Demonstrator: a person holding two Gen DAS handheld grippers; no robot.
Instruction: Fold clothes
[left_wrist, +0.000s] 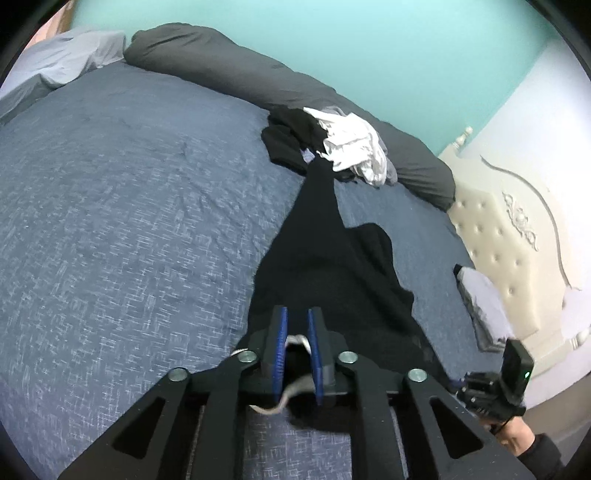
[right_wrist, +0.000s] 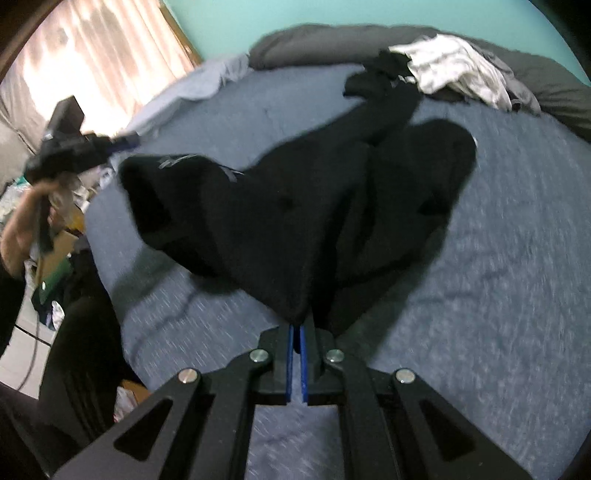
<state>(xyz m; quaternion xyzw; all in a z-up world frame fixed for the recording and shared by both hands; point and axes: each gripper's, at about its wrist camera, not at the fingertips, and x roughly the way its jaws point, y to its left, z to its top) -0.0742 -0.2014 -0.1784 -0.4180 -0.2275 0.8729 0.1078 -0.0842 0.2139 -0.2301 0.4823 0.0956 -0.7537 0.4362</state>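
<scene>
Black fabric garment (right_wrist: 295, 206), lifted at its near edge above the blue-grey woven bedspread (left_wrist: 129, 221), trails away to the far clothes heap. Your left tongs (left_wrist: 297, 347), blue-padded, are clenched on one part of that edge, a white drawstring (left_wrist: 295, 341) caught between the pads. Your right tongs (right_wrist: 296, 332) are clenched on another corner of it. Farther off, the garment's narrow end reaches a pile of crumpled white cloth (left_wrist: 351, 144) and other black clothing beside a long dark-grey bolster (left_wrist: 229, 74).
</scene>
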